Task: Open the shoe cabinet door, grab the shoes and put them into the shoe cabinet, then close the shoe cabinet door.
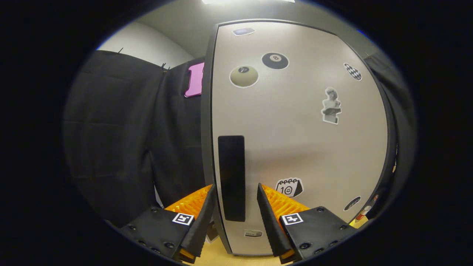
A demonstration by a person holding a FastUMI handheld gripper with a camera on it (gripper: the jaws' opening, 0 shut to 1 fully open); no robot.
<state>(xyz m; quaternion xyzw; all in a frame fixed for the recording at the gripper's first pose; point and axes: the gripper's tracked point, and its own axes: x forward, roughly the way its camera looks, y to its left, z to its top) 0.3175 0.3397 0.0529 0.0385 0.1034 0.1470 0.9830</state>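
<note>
Grey and stickered, the shoe cabinet door (295,122) stands shut just ahead of my gripper (233,192) — fingers spread apart, straddling its free edge and the black handle (231,177) (gripping nothing yet). Opening comes first, I judge — next I must pinch that edge and swing outward.

The shoe cabinet door (299,140) stands upright straight ahead, at twelve o'clock from the gripper (233,192). Its handle (231,178) runs vertically along the door's nine o'clock edge, low on the panel, and lies between the two spread fingers (201,218), just beyond their tips. The left finger sits outside the door's edge at about eight o'clock of the handle; the right finger lies before the door face at four o'clock. Stickers (244,76) are on the door from twelve round to five o'clock. The booth's wall (129,140) hangs behind, at nine o'clock. The floor (221,255) lies beneath the fingers, at six o'clock.
</note>
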